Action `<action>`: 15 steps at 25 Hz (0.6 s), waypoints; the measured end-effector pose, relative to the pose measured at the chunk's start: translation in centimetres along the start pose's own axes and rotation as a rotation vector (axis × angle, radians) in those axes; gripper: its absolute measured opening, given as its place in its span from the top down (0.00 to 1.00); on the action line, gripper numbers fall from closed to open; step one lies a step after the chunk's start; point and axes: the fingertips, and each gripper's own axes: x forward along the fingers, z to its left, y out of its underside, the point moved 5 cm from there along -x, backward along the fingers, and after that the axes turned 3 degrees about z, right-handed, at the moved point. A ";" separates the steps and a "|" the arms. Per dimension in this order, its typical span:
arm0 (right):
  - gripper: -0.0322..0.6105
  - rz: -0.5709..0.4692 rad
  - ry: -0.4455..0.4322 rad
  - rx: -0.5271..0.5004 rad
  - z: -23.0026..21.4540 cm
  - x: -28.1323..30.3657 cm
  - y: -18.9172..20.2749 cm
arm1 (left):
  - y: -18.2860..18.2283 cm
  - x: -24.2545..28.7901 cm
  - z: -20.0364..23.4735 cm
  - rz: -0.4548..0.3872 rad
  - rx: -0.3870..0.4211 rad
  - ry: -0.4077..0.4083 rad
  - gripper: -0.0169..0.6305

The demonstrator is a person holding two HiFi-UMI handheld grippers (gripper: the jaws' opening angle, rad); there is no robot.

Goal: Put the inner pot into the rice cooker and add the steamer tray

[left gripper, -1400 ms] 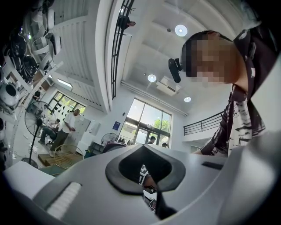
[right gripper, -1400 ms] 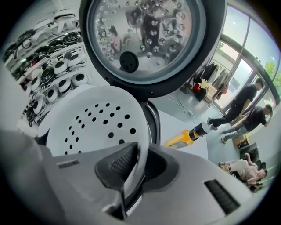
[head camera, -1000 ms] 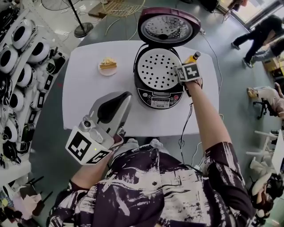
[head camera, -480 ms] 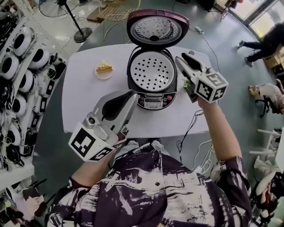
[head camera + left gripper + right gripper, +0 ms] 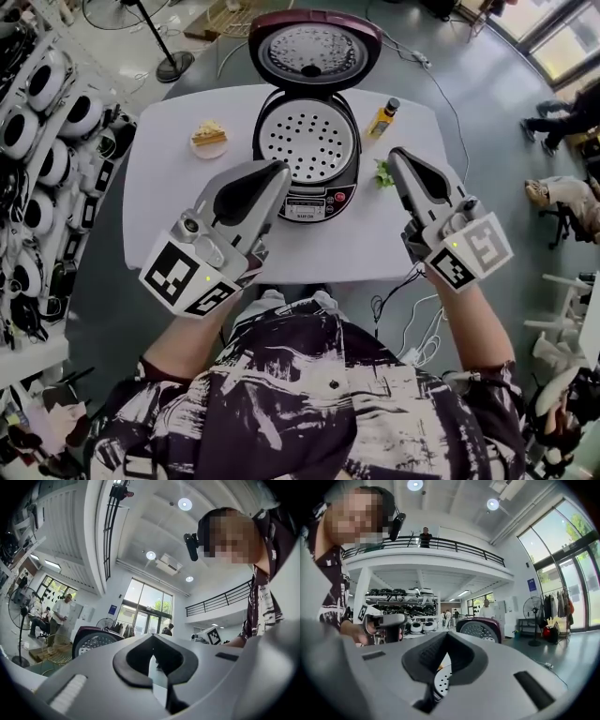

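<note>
A white bench (image 5: pixel 169 197) carries an open rice cooker (image 5: pixel 319 200) at its far middle, lid raised. The perforated steamer tray (image 5: pixel 307 141) sits in the cooker's mouth. My left claw (image 5: pixel 278 170) hovers at the cooker's near left, jaws together and empty. My right claw (image 5: pixel 397 156), right of the cooker, has just closed on nothing. A cake plate (image 5: pixel 208 137) lies far left, a bottle (image 5: pixel 381 119) far right.

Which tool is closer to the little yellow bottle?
Right. The right tool is just short of the bottle; the left tool is across the rice cooker from it.
</note>
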 end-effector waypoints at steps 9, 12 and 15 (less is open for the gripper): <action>0.95 -0.013 -0.004 -0.059 0.7 -1.6 1.0 | 1.1 1.8 -2.0 0.035 0.000 -0.009 0.97; 0.95 -0.016 -0.017 -0.070 0.8 -1.9 0.7 | 1.0 2.1 -2.7 0.033 0.003 -0.009 0.97; 0.95 -0.022 -0.025 -0.085 0.9 -2.1 0.2 | 0.9 2.1 -3.1 0.031 0.006 -0.014 0.97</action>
